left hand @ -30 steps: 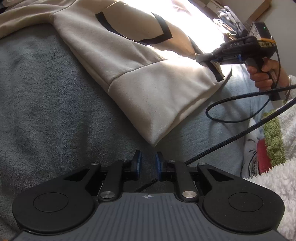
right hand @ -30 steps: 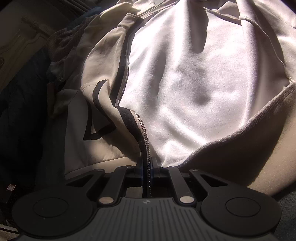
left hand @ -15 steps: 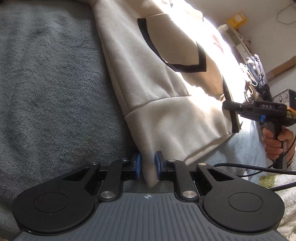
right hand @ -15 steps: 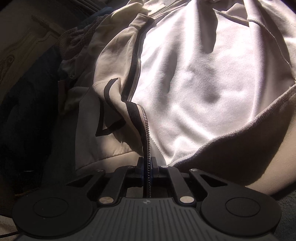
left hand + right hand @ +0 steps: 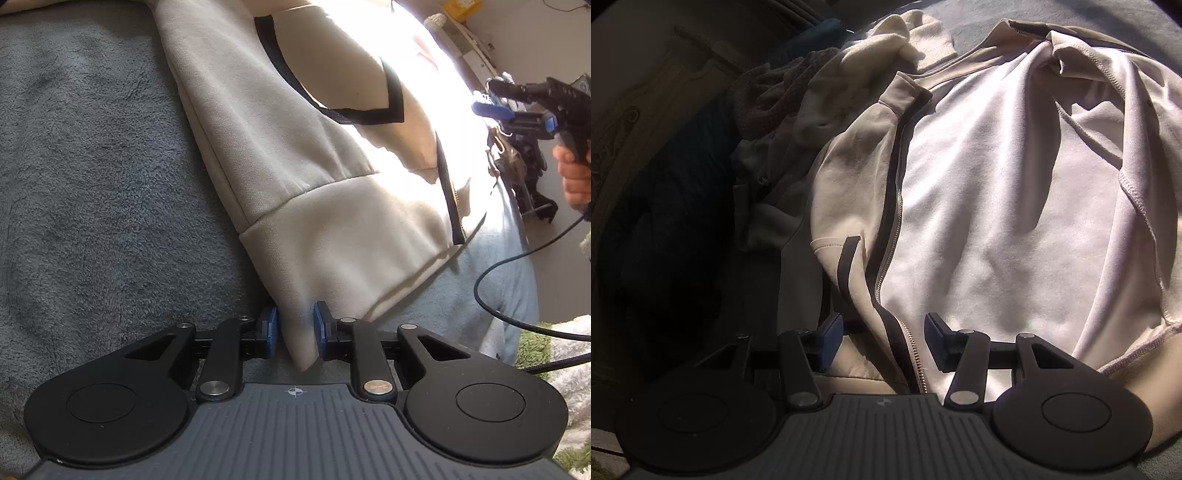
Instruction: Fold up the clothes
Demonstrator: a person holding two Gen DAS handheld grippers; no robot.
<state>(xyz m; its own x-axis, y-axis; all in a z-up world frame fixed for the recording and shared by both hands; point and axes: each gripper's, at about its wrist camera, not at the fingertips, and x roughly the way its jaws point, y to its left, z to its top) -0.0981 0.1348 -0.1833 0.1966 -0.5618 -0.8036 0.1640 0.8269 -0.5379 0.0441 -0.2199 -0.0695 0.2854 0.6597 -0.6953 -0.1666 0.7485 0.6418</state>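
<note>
The left gripper (image 5: 294,328) has the hem corner of the cream jacket (image 5: 332,229) between its pads, which stand close beside it; whether they pinch is unclear. The right gripper (image 5: 882,338), jaws just opened, straddles the jacket's zipper (image 5: 912,354) without touching. The jacket lies open on the grey blanket (image 5: 92,184); folding seems barely begun.

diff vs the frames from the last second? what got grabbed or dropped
The right tongs have just opened, let go of the jacket's zipper edge and lifted away. The left tongs came up to the jacket's hem corner, which now sits between their pads. The cream jacket stays spread on the grey blanket.
</note>
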